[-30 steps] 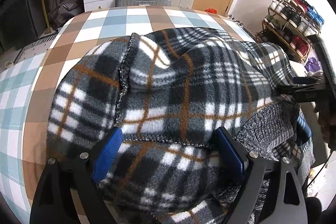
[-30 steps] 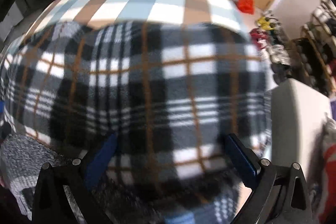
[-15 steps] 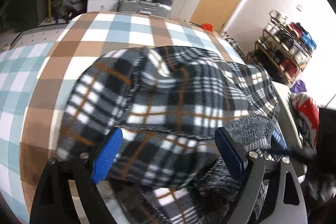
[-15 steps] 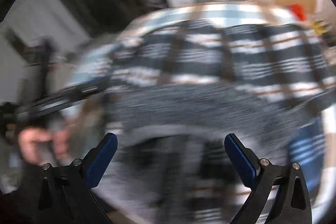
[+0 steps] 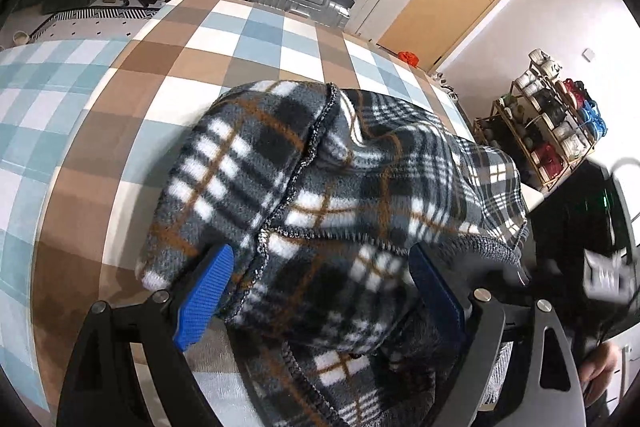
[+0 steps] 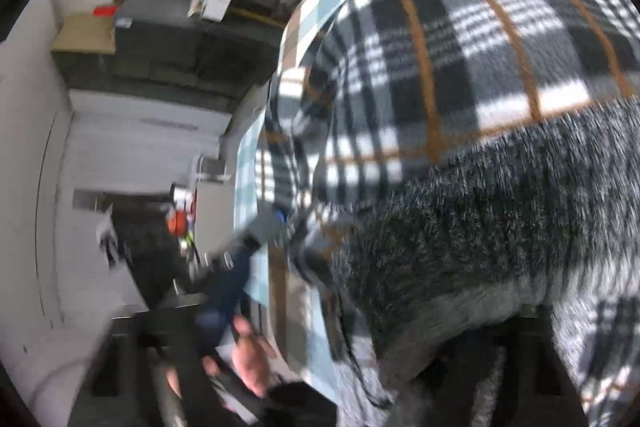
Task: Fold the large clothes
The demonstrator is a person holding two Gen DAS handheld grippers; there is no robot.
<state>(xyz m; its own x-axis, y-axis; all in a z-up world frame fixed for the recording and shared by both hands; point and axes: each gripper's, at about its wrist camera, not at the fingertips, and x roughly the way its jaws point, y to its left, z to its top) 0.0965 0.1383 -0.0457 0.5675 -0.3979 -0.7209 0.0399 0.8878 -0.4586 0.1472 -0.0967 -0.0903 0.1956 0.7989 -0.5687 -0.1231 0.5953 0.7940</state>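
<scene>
Left wrist view: the left gripper (image 5: 320, 291) sits low over the checked bedspread (image 5: 256, 39), its blue pads wide apart, and the plaid fleece garment (image 5: 340, 195) lies bunched right between them, spilling forward and to the right. The jaws look open around the cloth rather than closed on it — no pinch shows at either pad. A stitched hem runs from the far top of the heap down toward the left pad (image 5: 204, 293), and the grey lining turns out at the right edge, near the right pad. The heap's long axis seems to run from near-left to far-right, toward the shoe rack (image 5: 548, 131). At the far right a dark blurred shape is probably the other gripper with a hand below it; I cannot make out its fingers.

Right wrist view: the frame is rolled over and smeared. The plaid fleece garment (image 6: 460, 67) fills the right half, grey lining (image 6: 500, 219) nearest the lens. The right gripper's own fingers are not visible, so whether it is open or closed cannot be told. The left gripper (image 6: 240, 255) shows small at the garment's lower left edge, a hand (image 6: 248, 359) beneath it.

By my reading the left gripper is nearer the loose hem — the next fold likely starts there.
</scene>
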